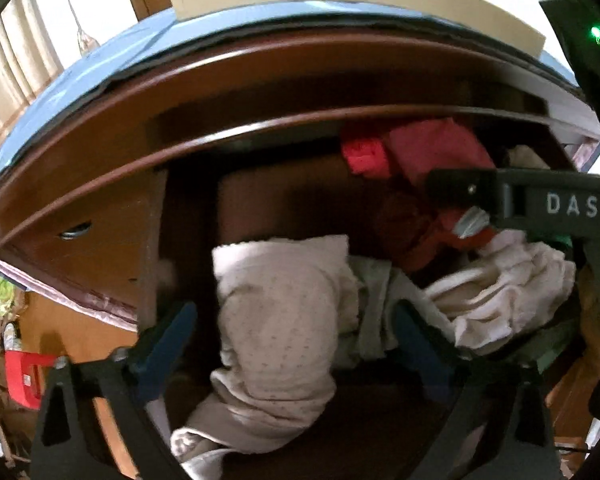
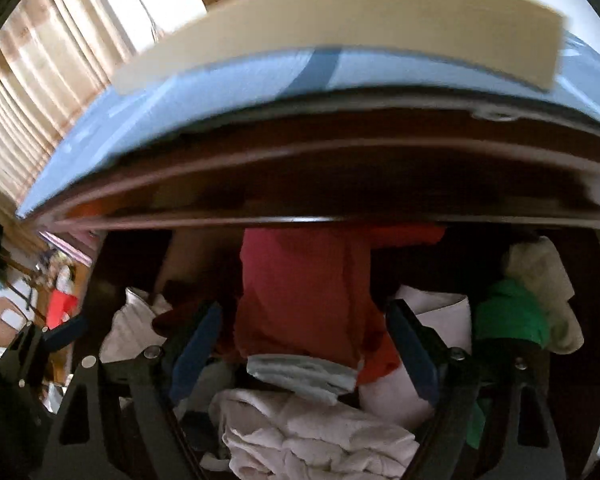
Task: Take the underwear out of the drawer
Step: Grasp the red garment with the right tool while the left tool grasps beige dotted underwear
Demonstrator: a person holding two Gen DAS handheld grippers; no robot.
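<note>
The drawer point(image 1: 152, 216) is pulled open and it is full of soft clothes. Both tongs point down into it.

The left tongs point(image 1: 296, 340) are wide apart. A pale dotted piece point(image 1: 280, 312) of folded cloth lies right between the two blue pads, but the pads do not press on it. It looks like underwear, though I cannot be sure from the fold.

The right tongs point(image 2: 304, 344) are apart too, and nothing is clamped. A red piece point(image 2: 300, 292) sits between the fingers, with a grey-white band point(image 2: 300, 372) at its near edge (that band could be a waistband, so this may be underwear as well). A crumpled white cloth point(image 2: 316, 444) lies in front of it, and a green piece point(image 2: 512, 312) lies off to the right.

To do this step well, pick just one piece. Push the tongs down so the pads sit on both sides of a thick fold, not just the top layer. Squeeze until the cloth is firmly clamped. Then lift straight up and slowly, so the other clothes do not come along and nothing catches on the dark wooden edge point(image 2: 300, 184) above the drawer
</note>
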